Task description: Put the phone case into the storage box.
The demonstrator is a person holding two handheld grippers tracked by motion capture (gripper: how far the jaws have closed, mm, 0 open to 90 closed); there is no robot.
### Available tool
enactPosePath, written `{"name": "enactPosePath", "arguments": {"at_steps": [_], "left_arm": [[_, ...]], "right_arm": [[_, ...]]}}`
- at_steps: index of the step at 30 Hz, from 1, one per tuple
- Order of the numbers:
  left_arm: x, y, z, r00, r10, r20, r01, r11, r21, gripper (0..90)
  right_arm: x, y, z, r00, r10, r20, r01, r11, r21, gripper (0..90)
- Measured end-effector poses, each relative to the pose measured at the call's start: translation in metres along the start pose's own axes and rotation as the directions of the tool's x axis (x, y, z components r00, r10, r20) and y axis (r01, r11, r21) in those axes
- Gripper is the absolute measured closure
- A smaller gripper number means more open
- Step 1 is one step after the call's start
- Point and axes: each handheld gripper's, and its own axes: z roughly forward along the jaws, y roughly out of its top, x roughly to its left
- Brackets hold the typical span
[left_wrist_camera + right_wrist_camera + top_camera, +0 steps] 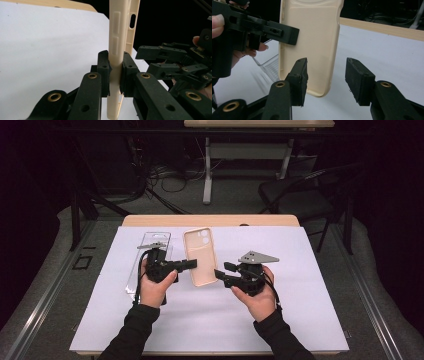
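Centre of the high view: a cream phone case is held clear of the white table cover, inner side up, its long axis running up and down the frame.

Left gripper: clamped on the case's left side wall. In the left gripper view the pads are seen pressed on either face of the cream edge, just below the two button bumps.

Right gripper: jaws part-open, nothing gripped. In the right gripper view the lower corner of the case hangs between and beyond the two pads; a gap is seen on the right-hand side, and on the left contact cannot be judged.

A clear plastic tray lies flat at the left of the cover, behind the left hand.

Step judged to be in hand: the case is carried by the left gripper alone, with the right either letting go of or lining up on the bottom end.

Next move, as judged: if a second grip is wanted, the right jaws must be brought squarely over the bottom edge and closed gently, since the thin wall may flex or twist in the left clamp.
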Motion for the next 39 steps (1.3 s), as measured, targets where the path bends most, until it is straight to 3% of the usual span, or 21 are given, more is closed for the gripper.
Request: {"name": "enactPosePath", "arguments": {"at_steps": [8, 15, 26, 31, 34, 39], "left_arm": [[-0.004, -0.004, -0.002, 0.9992, 0.040, 0.000, -0.040, 0.9991, -0.014, 81.4], [-0.009, -0.010, 0.002, 0.9981, 0.060, 0.013, -0.061, 0.9981, 0.008, 81.4], [-0.018, -0.016, 0.009, 0.9952, 0.086, 0.046, -0.087, 0.9957, 0.031, 81.4], [-0.021, -0.017, 0.011, 0.9909, 0.098, 0.093, -0.102, 0.9939, 0.041, 81.4], [-0.022, -0.018, 0.013, 0.9901, 0.103, 0.096, -0.107, 0.9933, 0.043, 81.4], [-0.025, -0.019, 0.014, 0.9875, 0.113, 0.109, -0.119, 0.9919, 0.046, 81.4]], "right_arm": [[-0.008, -0.003, -0.004, 0.9984, 0.020, -0.052, -0.019, 1.000, 0.019, 51.3], [-0.008, -0.003, -0.008, 0.9881, 0.058, -0.142, -0.056, 0.998, 0.017, 50.1], [-0.016, -0.006, -0.010, 0.9790, 0.105, -0.174, -0.104, 0.994, 0.018, 52.8], [-0.018, -0.007, -0.013, 0.9757, 0.117, -0.185, -0.115, 0.993, 0.025, 56.4], [-0.021, -0.008, -0.014, 0.9744, 0.127, -0.185, -0.123, 0.992, 0.033, 59.1], [-0.024, -0.009, -0.016, 0.9638, 0.164, -0.210, -0.162, 0.986, 0.030, 63.2]]}}
